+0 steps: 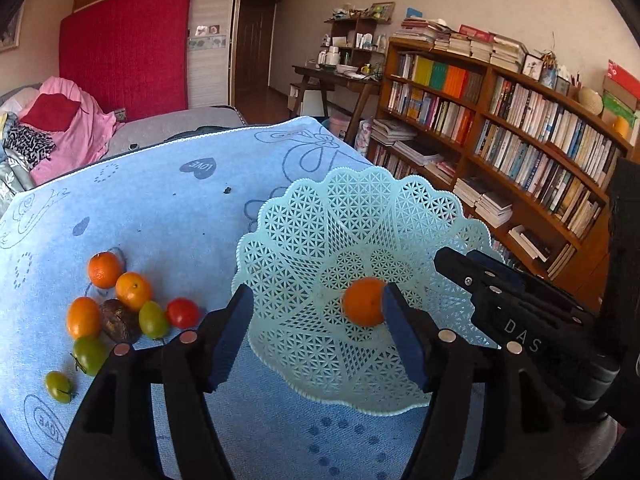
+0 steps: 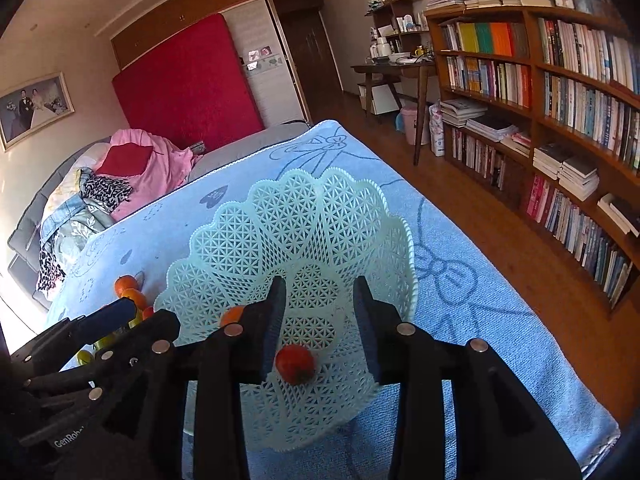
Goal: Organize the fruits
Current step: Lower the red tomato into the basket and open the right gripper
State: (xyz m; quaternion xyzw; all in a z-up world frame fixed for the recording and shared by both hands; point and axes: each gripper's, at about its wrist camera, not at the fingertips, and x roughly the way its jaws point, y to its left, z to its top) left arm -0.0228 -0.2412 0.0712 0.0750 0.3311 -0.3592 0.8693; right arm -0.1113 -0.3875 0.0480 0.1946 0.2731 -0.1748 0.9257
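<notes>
My left gripper (image 1: pixel 316 336) stands wide open over the near rim of the pale green lattice basket (image 1: pixel 304 232), nothing between its blue pads (image 1: pixel 230 340). An orange mandarin (image 1: pixel 363 301) lies on the basket floor just beside my left gripper's right finger; whether the two touch I cannot tell. My right gripper (image 2: pixel 320 328) also hangs spread apart over the same basket (image 2: pixel 280 216), its fingers either side of a red tomato (image 2: pixel 295 363) that rests on the lattice floor, clear of both pads. The mandarin (image 2: pixel 232 315) peeps out behind the right gripper's left finger.

The basket sits on a light blue towel (image 1: pixel 160 208) that covers the worktop. To the left of the basket, on the towel, lies the remaining fruit in a loose cluster: two mandarins (image 1: pixel 105 269) touching each other at the far side, an orange tomato (image 1: pixel 83 317), a dark brown wrinkled fruit (image 1: pixel 119 321) in the middle, a yellow-green tomato (image 1: pixel 153 319), a second red tomato (image 1: pixel 182 313) nearest the basket, and two green tomatoes (image 1: pixel 89 355) closest to me. A bookcase (image 1: pixel 520 136) stands at the right.
</notes>
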